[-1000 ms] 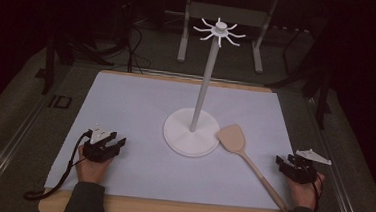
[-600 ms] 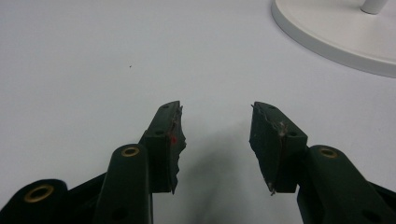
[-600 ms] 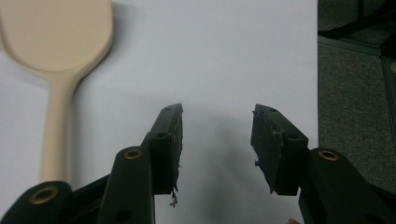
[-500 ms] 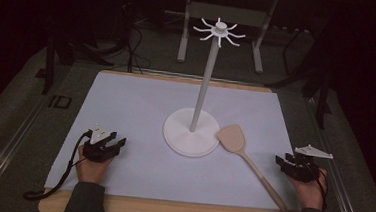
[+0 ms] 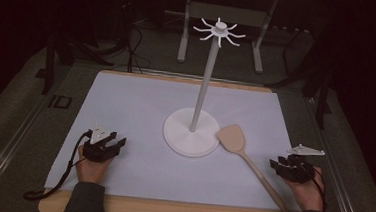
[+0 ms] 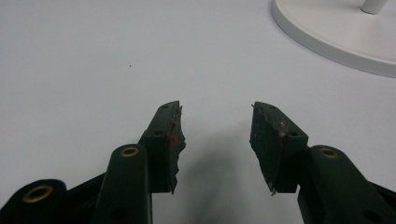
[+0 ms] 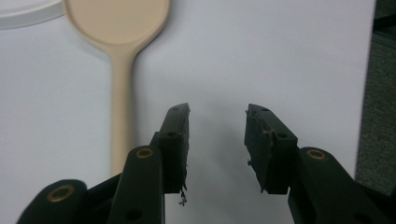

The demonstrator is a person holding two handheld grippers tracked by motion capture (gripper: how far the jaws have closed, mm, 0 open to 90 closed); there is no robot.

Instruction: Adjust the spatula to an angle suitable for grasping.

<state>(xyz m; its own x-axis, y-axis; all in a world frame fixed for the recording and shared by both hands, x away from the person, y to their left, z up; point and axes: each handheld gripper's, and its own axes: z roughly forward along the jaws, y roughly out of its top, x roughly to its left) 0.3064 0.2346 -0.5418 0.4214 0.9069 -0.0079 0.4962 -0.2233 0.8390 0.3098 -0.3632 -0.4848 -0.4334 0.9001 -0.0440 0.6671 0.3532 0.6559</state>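
Dark floor and metal stand legs ring my surface (image 5: 126, 106), a wooden board covered by a pale sheet that takes up most of the high view. Near its middle I see the white rack (image 5: 204, 92): a round flat base, an upright pole, and a crown of short hooks at the top. Just right of that base lies the wooden spatula (image 5: 245, 157), its flat blade close beside the base rim and its long handle running toward the near right corner of the sheet. In the right gripper view the spatula (image 7: 119, 56) lies flat, blade at the top, handle coming down just left of my jaws, not between them.

My left gripper (image 5: 107, 144) rests on the sheet at the near left, well apart from the spatula; in the left gripper view its jaws stand apart over bare sheet with nothing between them, the rack's base (image 6: 336, 37) at the upper right. My right gripper (image 5: 286, 168) sits at the near right, just right of the handle. Its jaws have just been closing, yet they are apart and hold nothing.
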